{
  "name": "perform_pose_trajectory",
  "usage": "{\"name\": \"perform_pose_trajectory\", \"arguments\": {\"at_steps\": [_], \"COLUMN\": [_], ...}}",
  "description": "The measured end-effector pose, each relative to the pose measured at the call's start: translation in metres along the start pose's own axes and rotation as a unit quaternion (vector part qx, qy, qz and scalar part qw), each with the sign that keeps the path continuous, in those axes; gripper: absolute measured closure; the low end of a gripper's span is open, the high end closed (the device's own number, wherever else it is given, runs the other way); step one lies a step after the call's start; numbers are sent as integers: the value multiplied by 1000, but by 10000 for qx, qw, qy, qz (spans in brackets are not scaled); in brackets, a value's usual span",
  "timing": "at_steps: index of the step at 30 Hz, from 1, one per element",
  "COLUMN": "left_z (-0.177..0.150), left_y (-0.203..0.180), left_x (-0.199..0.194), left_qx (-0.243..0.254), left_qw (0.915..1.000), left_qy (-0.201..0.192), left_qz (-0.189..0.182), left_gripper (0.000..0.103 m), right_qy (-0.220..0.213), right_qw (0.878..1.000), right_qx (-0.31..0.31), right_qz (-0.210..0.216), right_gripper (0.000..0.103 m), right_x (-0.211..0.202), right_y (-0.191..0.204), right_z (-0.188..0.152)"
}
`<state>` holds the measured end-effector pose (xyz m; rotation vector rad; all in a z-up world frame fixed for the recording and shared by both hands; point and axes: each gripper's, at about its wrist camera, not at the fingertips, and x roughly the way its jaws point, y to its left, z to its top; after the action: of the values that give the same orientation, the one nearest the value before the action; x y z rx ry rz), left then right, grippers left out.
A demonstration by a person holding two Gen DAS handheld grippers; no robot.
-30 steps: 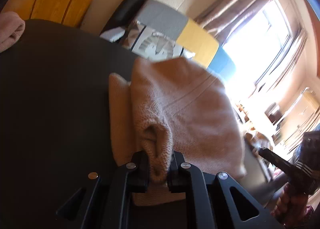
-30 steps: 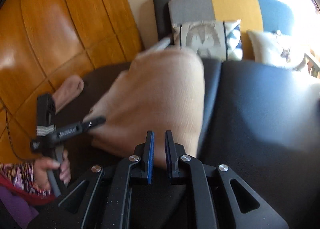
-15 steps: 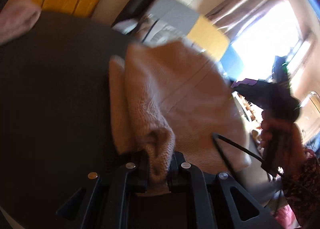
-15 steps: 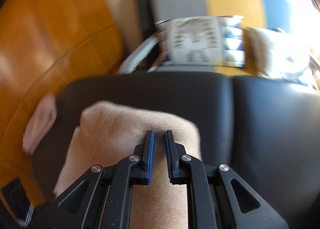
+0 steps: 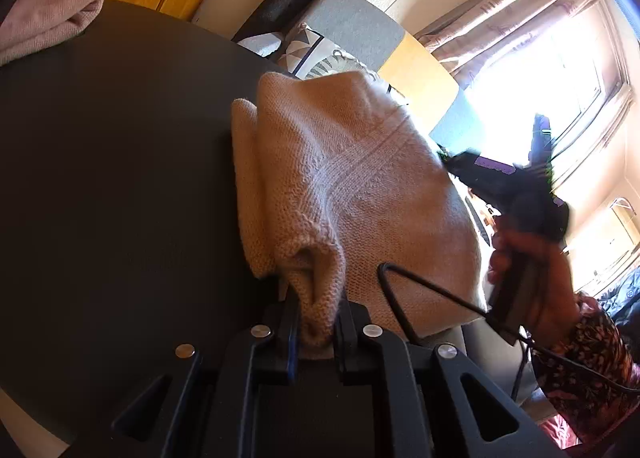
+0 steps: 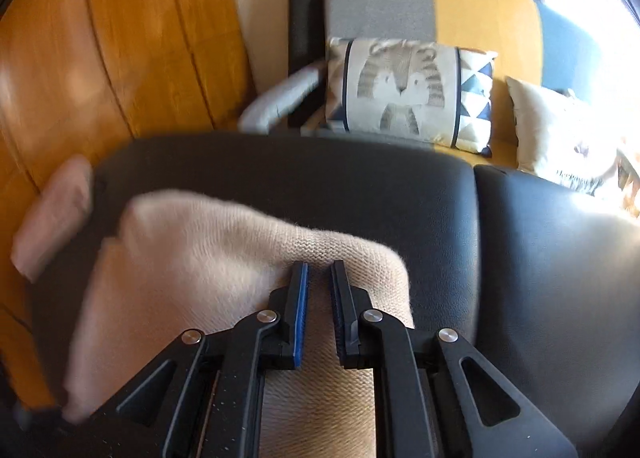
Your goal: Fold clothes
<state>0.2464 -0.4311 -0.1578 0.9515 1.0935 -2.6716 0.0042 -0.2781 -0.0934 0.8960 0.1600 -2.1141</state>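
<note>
Pinching a bunched corner of the soft knit sweater (image 5: 344,194) in our left gripper (image 5: 316,322), we are judging it light and floppy on the dark cushion (image 5: 120,178); our right gripper (image 6: 319,310) is hovering over it, nearly closed, clamping nothing; hems are offering the surest hold.

Home living room, daytime.
Black leather seat (image 6: 400,194) as work surface; behind it a sofa (image 6: 484,6) with grey, yellow and blue back panels, an animal-print cushion (image 6: 400,86) and a cream pillow (image 6: 552,126). Glossy orange wood panelling (image 6: 120,42) on the left, cream wall above. Beige patterned curtains (image 5: 516,6) beside a bright sunlit window (image 5: 560,74). Knit clothes lie on the seat: a beige sweater (image 5: 360,194), a folded pink one (image 5: 44,22).
</note>
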Motion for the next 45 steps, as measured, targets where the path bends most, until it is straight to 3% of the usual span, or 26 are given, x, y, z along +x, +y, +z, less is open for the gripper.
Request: {"name": "perform_pose_trajectory", "arguments": {"at_steps": [2, 5, 7, 10, 13, 17, 19, 23, 27, 30, 34, 39, 43, 45], "left_z": [0, 2, 3, 6, 9, 19, 30, 66, 110, 135, 137, 124, 107, 98], "left_y": [1, 1, 3, 11, 25, 46, 49, 21, -35, -82, -116, -100, -77, -80], "left_x": [-1, -2, -5, -20, -39, -63, -68, -61, -36, 2, 53, 101, 94, 89], "left_qx": [-27, -7, -27, -208, -526, -1014, -1018, -453, 340, 986, 1404, 1376, 1145, 1455], "left_qw": [10000, 10000, 10000, 9997, 9977, 9911, 9895, 9919, 9936, 9926, 9894, 9861, 9917, 9875], "left_qy": [2, 17, 21, -121, -403, -794, -933, -1131, -1076, -702, -293, 292, 133, 17], "left_qz": [-19, -12, -10, 49, 111, 337, 434, 360, -12, -31, 216, 884, 562, 604], "left_gripper": [90, 90, 88, 85, 86, 86, 86, 86, 83, 83, 83, 82, 79, 79], "right_qy": [-84, 290, 719, 493, 467, -230, -372, -263, -199, -22, 305, 344, 309, 441], "right_qw": [9996, 9974, 9928, 9849, 9886, 9967, 9978, 9983, 9993, 9992, 9990, 9992, 9991, 9986], "right_qx": [-134, -383, -909, -1655, -1426, -342, -23, 296, 248, 282, 73, -212, -278, -249], "right_qz": [240, 530, 304, -68, 93, 695, 550, 432, 208, 287, 314, 55, 97, 160], "right_gripper": [91, 90, 90, 90, 90, 90, 90, 90, 90, 90, 89, 89, 89, 89], "right_x": [-8, 10, 34, 37, 32, -15, -31, -42, -41, -30, -11, 2, 3, 0], "right_y": [11, 28, 43, 63, 55, 24, 13, -6, -7, -6, 1, 8, 8, 9], "right_z": [3, 0, -11, -23, -20, -10, -11, -20, -23, -20, -22, -30, -34, -27]}}
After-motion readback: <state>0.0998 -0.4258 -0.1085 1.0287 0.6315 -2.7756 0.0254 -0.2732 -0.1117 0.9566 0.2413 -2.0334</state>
